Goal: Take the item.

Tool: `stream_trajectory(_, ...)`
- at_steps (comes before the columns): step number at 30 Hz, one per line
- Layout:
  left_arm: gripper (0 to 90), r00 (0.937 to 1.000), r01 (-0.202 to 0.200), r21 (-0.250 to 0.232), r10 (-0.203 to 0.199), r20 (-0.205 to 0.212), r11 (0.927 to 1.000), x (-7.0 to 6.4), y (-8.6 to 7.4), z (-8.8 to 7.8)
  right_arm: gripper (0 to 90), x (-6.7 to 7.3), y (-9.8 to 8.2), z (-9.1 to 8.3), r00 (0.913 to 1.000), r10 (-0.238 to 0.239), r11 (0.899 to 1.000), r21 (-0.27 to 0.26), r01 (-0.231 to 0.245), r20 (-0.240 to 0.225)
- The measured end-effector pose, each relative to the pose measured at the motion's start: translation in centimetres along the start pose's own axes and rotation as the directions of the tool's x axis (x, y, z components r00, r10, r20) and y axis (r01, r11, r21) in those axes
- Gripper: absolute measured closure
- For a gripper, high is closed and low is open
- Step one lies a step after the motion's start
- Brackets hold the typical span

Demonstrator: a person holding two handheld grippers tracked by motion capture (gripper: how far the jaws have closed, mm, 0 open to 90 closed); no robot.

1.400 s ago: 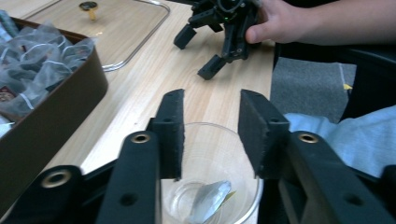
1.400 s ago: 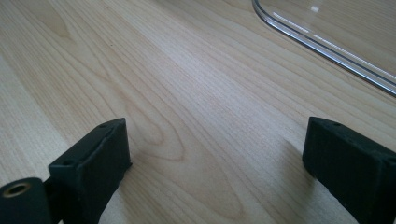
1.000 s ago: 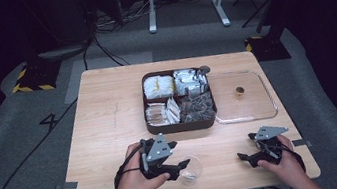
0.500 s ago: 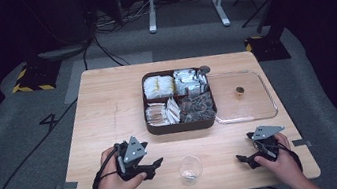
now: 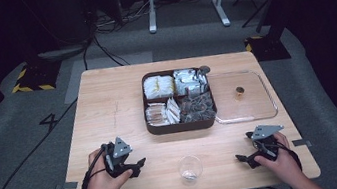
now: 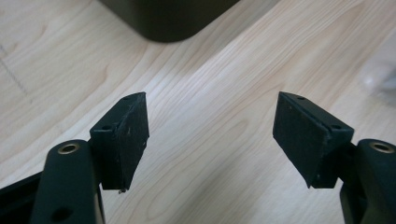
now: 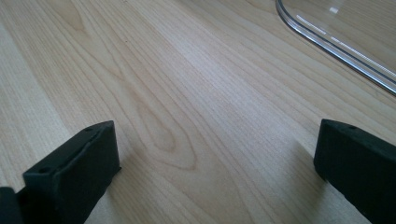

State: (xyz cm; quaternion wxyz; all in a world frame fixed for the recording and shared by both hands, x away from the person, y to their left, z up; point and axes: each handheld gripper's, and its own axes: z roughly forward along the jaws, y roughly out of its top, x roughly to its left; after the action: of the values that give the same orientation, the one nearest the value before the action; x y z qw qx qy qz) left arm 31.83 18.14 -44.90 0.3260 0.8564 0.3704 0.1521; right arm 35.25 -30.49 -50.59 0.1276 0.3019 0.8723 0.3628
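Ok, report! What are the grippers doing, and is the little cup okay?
Left gripper open, just widened, nothing between its jaws. Right gripper open, empty, resting on the table. Small clear plastic cup upright between them, untouched. Nothing in the way.

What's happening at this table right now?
A person holds a gripper in each hand near the table's front edge. The left gripper is open and empty, its jaws just having opened, beside a small clear cup. The right gripper rests open. Behind stand a compartment box and its clear lid.
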Motion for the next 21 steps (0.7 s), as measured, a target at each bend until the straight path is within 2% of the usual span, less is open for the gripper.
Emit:
stream_trajectory(4, 27.4, 0.9994, 0.032, 0.016, -0.032, -0.011, 0.9994, 0.9, -0.7, 0.3, 0.2, 0.0, 0.0, 0.0, 1.0, -0.002, 1.0, 0.0, 0.002, -0.003)
stream_trajectory(8, 27.3, 0.9987, 0.035, 0.047, -0.033, -0.038, 0.9983, 1.4, -1.7, 0.5, 0.2, 0.0, 0.0, 0.0, 1.0, -0.003, 1.0, 0.0, 0.003, -0.004)
stream_trajectory(13, 27.2, 0.9969, 0.07, 0.06, -0.068, -0.039, 0.9958, 1.8, -3.0, 0.6, 0.2, 0.0, 0.0, 0.0, 1.0, -0.004, 1.0, -0.001, 0.004, -0.004)
stream_trajectory(17, 27.1, 0.9965, 0.075, 0.071, -0.072, -0.042, 0.9947, 2.2, -3.9, 0.6, 0.2, 0.0, 0.0, 0.0, 1.0, -0.004, 1.0, -0.001, 0.004, -0.004)
stream_trajectory(21, 27.0, 0.9952, 0.097, 0.077, -0.096, -0.022, 0.9923, 2.5, -5.0, 0.9, 0.2, 0.0, 0.0, 0.0, 1.0, -0.004, 1.0, -0.001, 0.004, -0.004)
